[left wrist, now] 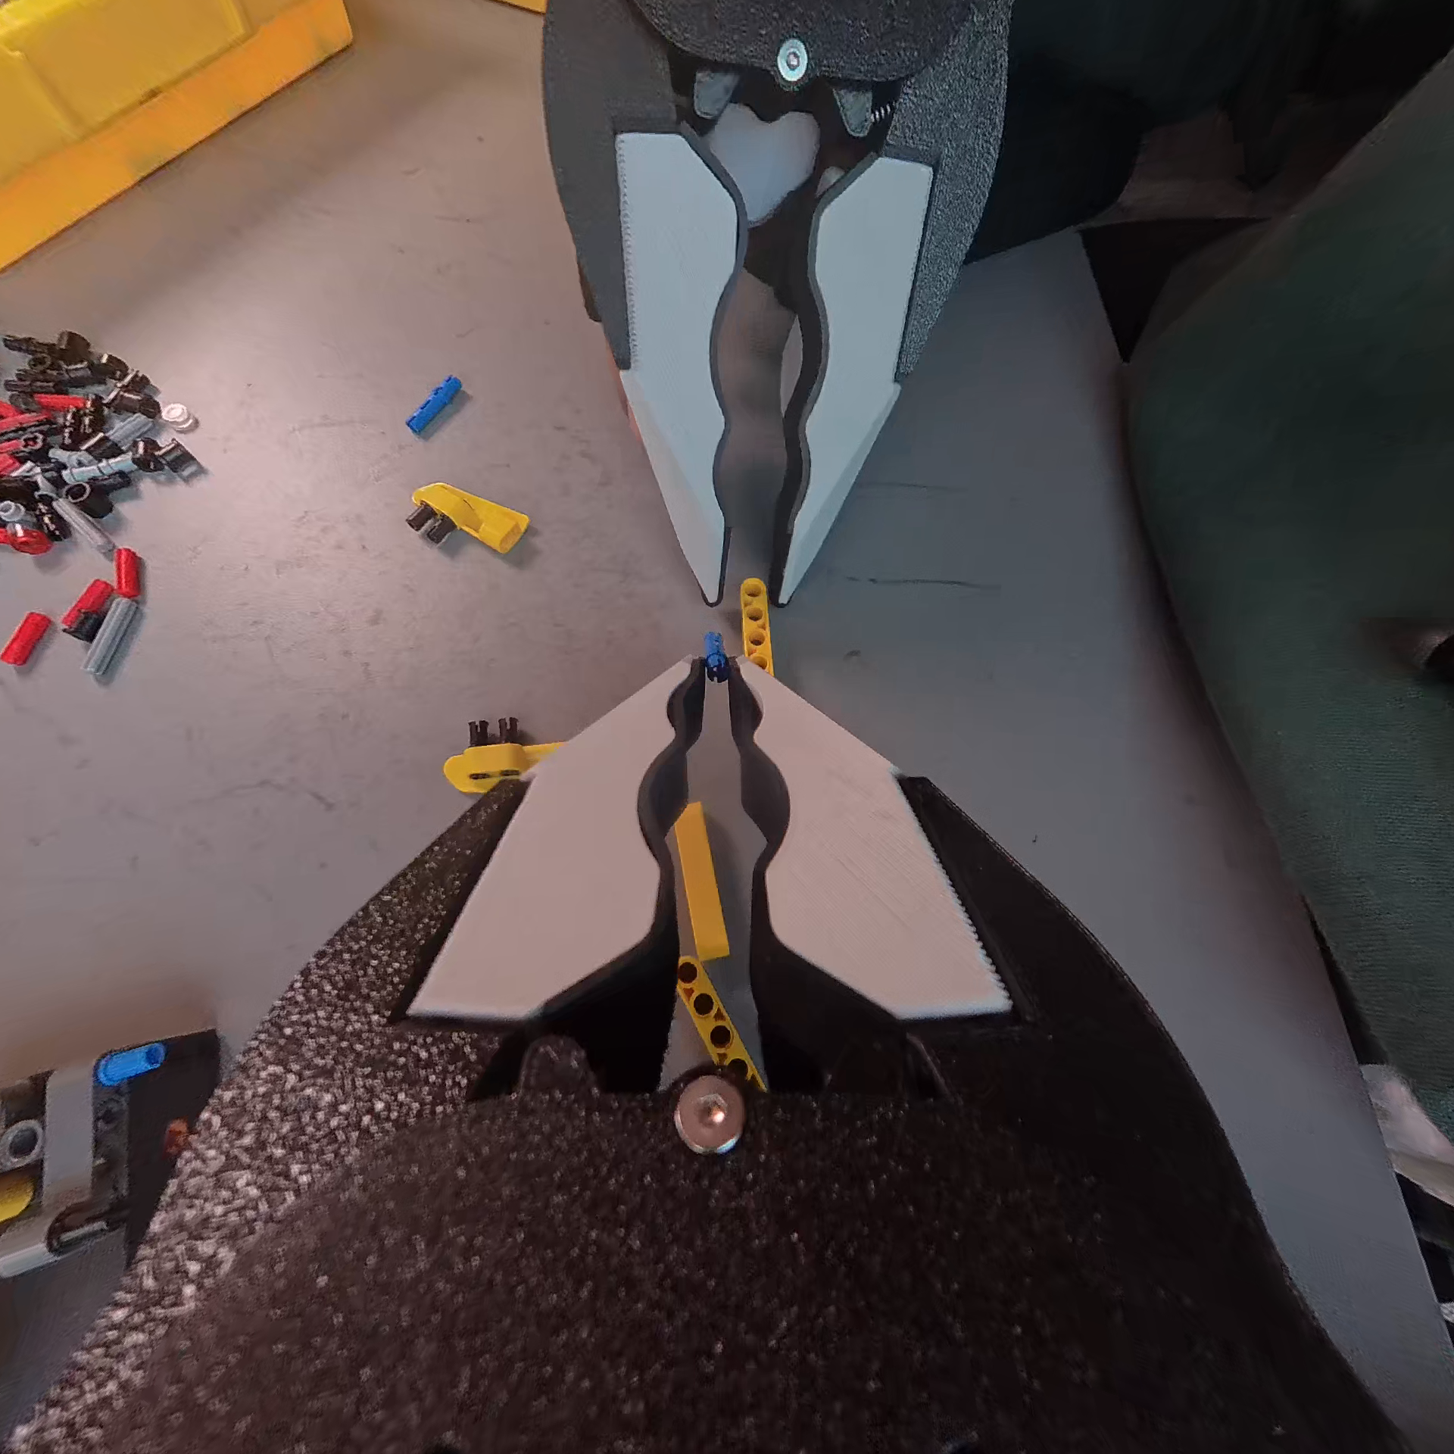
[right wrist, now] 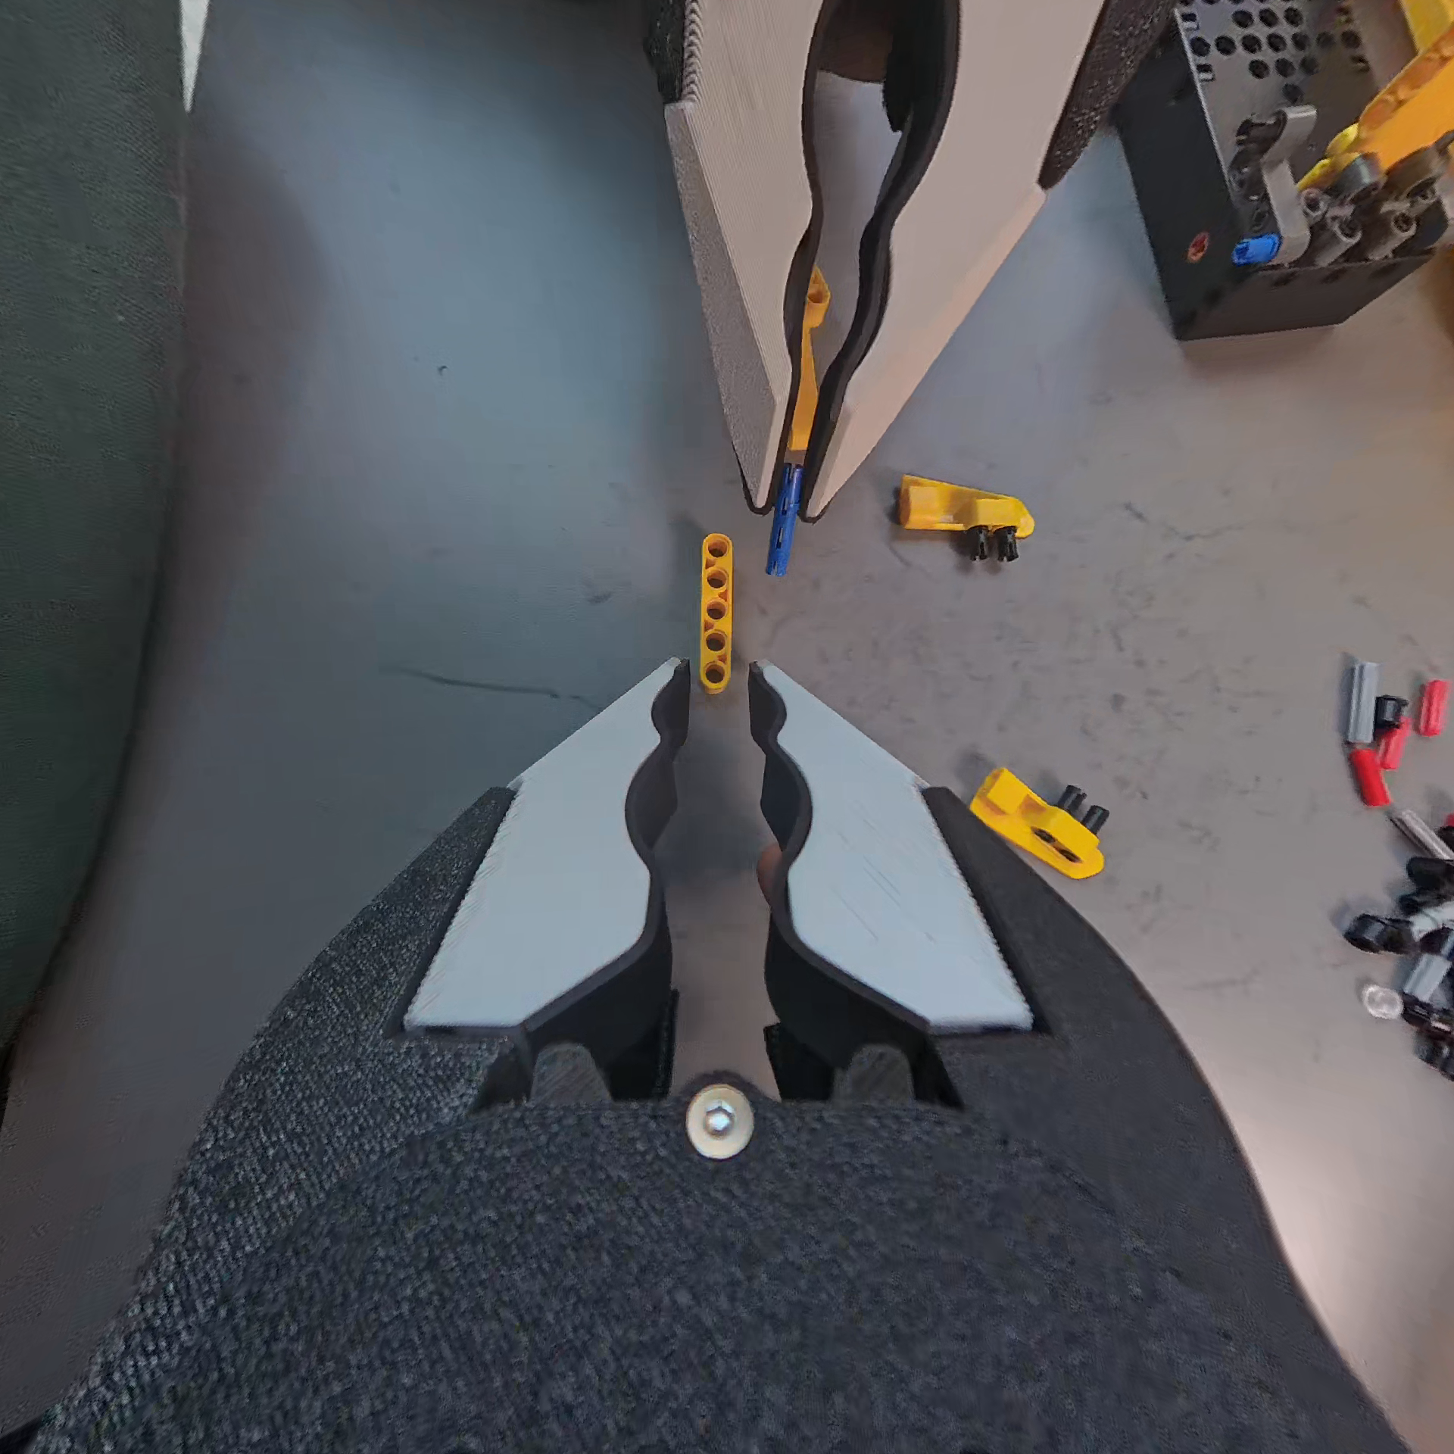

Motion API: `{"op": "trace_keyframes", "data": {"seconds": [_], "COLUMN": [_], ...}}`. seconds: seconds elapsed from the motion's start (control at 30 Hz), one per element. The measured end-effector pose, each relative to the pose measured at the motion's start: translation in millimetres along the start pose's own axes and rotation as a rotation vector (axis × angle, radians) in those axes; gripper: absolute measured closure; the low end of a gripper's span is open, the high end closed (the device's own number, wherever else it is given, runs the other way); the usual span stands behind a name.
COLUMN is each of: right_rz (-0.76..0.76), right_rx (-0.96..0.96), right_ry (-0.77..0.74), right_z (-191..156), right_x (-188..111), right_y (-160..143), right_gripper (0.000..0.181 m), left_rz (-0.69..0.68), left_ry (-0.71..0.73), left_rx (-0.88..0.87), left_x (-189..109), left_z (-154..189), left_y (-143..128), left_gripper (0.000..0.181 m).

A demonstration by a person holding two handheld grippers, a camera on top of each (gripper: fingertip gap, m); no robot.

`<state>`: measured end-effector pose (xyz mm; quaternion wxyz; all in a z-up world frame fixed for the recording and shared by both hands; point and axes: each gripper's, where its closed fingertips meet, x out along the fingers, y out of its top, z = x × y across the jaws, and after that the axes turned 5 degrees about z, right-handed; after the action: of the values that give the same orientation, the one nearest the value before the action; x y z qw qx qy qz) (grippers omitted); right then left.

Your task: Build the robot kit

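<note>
My left gripper [left wrist: 716,669] pinches blue pin [left wrist: 714,655] at fingertips. My right gripper [right wrist: 714,667] stands narrowly parted, empty, yellow holed beam [right wrist: 716,610] lying on grey table [right wrist: 1023,629] between tips. Pin not in beam; they lie just apart.

Grey counter [left wrist: 330,260], matte, scuffed and blotchy, with 1 dark scratch line [right wrist: 472,683]. Curved edge runs along a dark green upholstered seat [left wrist: 1298,551]. Light is uneven: warm and bright over the open counter, cooler and shadowed toward the seat. No walls or windows visible.
</note>
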<state>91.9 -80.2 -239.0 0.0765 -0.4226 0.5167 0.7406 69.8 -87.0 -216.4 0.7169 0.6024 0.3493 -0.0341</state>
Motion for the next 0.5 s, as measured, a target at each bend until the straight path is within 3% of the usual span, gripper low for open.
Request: {"op": "trace_keyframes", "data": {"seconds": [0.17, 0.37, 0.5], "right_rz": [-0.043, 0.079, 0.145], "right_rx": [-0.054, -0.071, -0.054], "right_ry": [0.049, -0.034, -0.054], "right_z": [9, 17, 17], "right_x": [-1, -6, -3], "right_y": [4, 32, 42], "right_gripper": [0.165, 0.165, 0.176], "left_rz": [-0.001, 0.046, 0.095], "left_ry": [0.003, 0.008, -0.002], "left_rx": [0.009, -0.026, -0.054], "left_x": [-1, -7, -12], "left_z": [1, -1, -1], "left_y": [0, 8, 15], "left_gripper": [0.177, 0.177, 0.177]}}
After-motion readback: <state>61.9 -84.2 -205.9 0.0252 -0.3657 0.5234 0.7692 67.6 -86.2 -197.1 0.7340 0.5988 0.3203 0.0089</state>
